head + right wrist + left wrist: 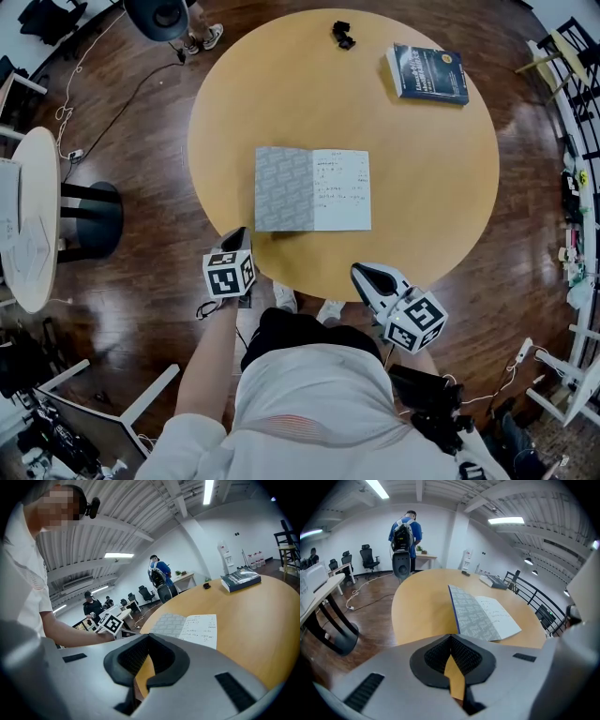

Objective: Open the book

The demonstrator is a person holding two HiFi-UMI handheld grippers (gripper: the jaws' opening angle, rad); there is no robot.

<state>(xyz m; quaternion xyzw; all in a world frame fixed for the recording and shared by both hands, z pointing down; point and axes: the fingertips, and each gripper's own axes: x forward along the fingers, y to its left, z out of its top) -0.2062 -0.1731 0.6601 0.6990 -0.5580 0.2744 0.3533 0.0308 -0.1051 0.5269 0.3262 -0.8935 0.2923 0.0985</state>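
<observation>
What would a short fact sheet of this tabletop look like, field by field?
Surface: round wooden table
Centre: notebook, lying open and flat; patterned inside cover on the left in the head view, handwritten page on the right
Far right: blue book, closed
Far edge: small black object, too small to identify
Left gripper: by the near edge, fingers shut, holding nothing
Right gripper: by the near edge, fingers shut, holding nothing
</observation>
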